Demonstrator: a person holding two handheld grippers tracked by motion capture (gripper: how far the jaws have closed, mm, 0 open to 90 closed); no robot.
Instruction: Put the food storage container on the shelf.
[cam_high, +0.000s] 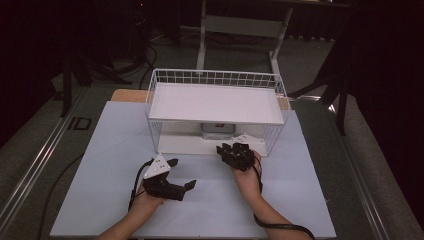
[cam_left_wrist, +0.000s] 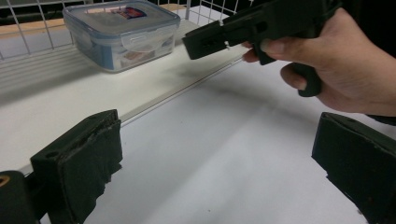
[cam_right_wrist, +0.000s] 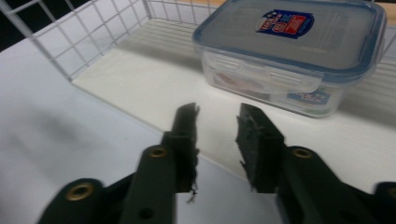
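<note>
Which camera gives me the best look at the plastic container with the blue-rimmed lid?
The right gripper view: the container sits close and large, with its lid label and front clasp plain. The left gripper view shows the whole box farther off at upper left on the rack's lower shelf. The high view shows just a grey sliver under the rack's upper shelf.

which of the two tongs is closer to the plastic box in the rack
The right tongs, at the rack's lower opening and pointing at the plastic box. The left tongs sit farther back, open over the table.

Dim lab or studio: black curtains (cam_high: 385, 75), floor cables (cam_high: 142, 55), bare worktable (cam_high: 115, 165).
</note>
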